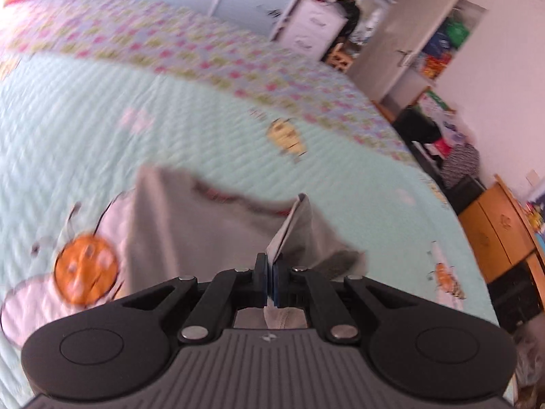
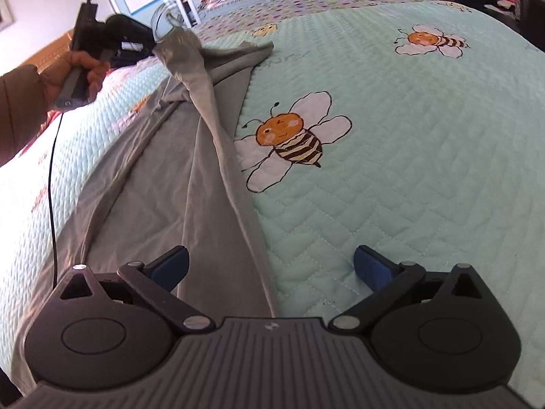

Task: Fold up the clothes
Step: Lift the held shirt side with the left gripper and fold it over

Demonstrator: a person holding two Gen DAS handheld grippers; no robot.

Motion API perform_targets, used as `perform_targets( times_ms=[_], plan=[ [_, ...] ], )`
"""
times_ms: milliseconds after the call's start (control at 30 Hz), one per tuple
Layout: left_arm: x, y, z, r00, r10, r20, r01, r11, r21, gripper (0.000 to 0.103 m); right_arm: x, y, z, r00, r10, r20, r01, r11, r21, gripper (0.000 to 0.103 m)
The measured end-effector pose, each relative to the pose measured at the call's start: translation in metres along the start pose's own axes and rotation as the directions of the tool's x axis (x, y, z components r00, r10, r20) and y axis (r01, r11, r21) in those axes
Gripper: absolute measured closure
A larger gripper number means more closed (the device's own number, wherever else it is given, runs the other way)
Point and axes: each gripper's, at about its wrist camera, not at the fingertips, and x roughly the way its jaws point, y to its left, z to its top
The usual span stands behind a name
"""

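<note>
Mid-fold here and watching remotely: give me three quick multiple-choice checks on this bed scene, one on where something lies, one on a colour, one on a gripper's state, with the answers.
1. Where does the big bee print on the mint quilted bedspread lie relative to the grey cloth garment in the right wrist view?
A. To its right, on bare quilt
B. Under it
C. To its left

2. What colour are the pads on the right gripper fingers?
A. Red
B. Blue
C. Yellow

3. What state is the left gripper in?
A. Wide open over the quilt
B. Shut on nothing
C. Shut on a fold of the grey garment

Answers: 1 A, the bee sits just past the garment's right edge. 2 B, both pads show blue. 3 C, cloth sticks up between its closed fingers, while the right gripper stands open.
</note>
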Motion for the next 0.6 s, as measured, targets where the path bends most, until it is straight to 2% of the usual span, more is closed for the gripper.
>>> perform_targets(
  times_ms=[67, 133, 233, 433, 600],
  plan=[
    [0.004, 0.014, -0.01, 1.0, 0.004, -0.004, -0.005, 0.999, -0.035, 0.101, -0.006, 0.0, -0.001, 1.0, 0.019, -0.01, -0.019, 1.0, 0.01, 0.001],
    [0.006, 0.015, -0.015, 1.0, -0.001, -0.007, 0.001, 0.999, -0.04, 0.101, -0.013, -0.006, -0.002, 0.997, 0.077, -0.012, -0.076, 0.996, 0.055, 0.001],
    [0.006, 0.011, -0.018, 0.999, 0.04, -0.009, -0.04, 0.999, 0.0, 0.101, -0.028, -0.018, -0.008, 0.989, 0.147, -0.023, -0.142, 0.979, 0.144, 0.001],
    [-0.003, 0.006, -0.017, 0.997, 0.081, 0.009, -0.081, 0.997, 0.002, 0.101, -0.067, -0.04, -0.034, 0.982, 0.19, -0.009, -0.18, 0.946, 0.269, 0.001],
    [-0.011, -0.012, -0.016, 0.994, 0.104, 0.014, -0.105, 0.993, 0.045, 0.1, -0.075, -0.042, -0.05, 0.978, 0.21, -0.014, -0.201, 0.953, 0.224, 0.005]
  ],
)
